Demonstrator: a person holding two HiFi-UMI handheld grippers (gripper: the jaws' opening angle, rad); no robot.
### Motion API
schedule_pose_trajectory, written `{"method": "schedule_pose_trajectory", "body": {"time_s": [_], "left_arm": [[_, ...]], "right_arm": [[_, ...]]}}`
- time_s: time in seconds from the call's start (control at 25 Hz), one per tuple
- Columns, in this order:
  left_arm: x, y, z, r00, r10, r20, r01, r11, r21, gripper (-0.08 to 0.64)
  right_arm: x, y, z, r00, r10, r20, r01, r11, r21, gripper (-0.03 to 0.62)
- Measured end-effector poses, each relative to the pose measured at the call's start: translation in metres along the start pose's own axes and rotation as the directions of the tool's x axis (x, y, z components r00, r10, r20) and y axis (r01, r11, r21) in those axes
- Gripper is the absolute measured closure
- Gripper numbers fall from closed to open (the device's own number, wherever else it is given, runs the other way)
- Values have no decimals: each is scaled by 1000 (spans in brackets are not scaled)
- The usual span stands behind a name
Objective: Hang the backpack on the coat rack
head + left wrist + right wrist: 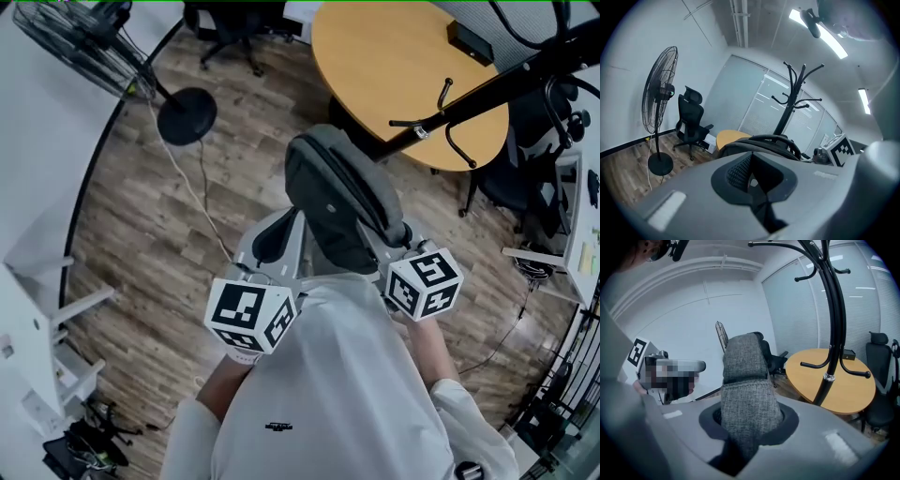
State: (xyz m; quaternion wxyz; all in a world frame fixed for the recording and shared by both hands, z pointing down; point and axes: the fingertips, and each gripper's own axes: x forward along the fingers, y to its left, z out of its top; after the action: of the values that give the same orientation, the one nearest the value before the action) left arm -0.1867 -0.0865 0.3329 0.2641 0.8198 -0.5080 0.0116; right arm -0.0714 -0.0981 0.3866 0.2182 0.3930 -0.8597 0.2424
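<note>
- holding the backpack [337,192] up between both grippers, a person in a white shirt [328,375] stands over the wood-look floor [141,253]; in the head view the bag sits at frame centre, off the floor.
- right gripper [745,430]: jaws pinched on a grey woven strap [744,380] of the backpack. in the right gripper view the strap rises out of the jaw gap toward 12 o'clock.
- left gripper [752,183]: jaws pressed together on a dark mesh-lined fold [738,171] of the backpack. the bag's black top handle [776,137] arches just beyond, at 12 o'clock in the left gripper view.
- coat rack [487,89]: black pole with curved hooks, at 2 o'clock from the backpack in the head view. near the bag, not touching it; the bag is not on a hook yet.
- round wooden table [375,47]: at 1 o'clock from the bag, with the rack pole crossing in front of its edge.
- standing fan [80,42]: at 10 o'clock, its round base [187,115] on the floor, well apart from the bag.
- black office chair [230,23]: at 11 o'clock, at the top edge of the head view.
</note>
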Motion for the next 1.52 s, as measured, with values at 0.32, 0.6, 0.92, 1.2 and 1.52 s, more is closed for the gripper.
{"method": "schedule_pose_trajectory", "body": {"time_s": [0.32,0.6,0.92,1.2,1.52], "left_arm": [[14,3,2,999,-14,-35,15,999,29,541],[36,0,5,998,-23,-51,25,999,45,541],[54,2,6,997,-22,-79,25,999,45,541],[69,2,-1,992,-19,-127,24,999,39,541],[91,-1,4,992,-13,-125,19,999,41,541]], "right_arm": [[18,-12,-8,1000,-12,-12,12,999,32,489],[30,-30,-4,1000,-16,-23,17,999,39,489],[42,-53,4,1000,-25,-17,26,997,77,489],[53,-69,6,999,-20,-27,23,995,99,489],[66,-97,-1,999,-26,-36,31,989,143,489]]}}
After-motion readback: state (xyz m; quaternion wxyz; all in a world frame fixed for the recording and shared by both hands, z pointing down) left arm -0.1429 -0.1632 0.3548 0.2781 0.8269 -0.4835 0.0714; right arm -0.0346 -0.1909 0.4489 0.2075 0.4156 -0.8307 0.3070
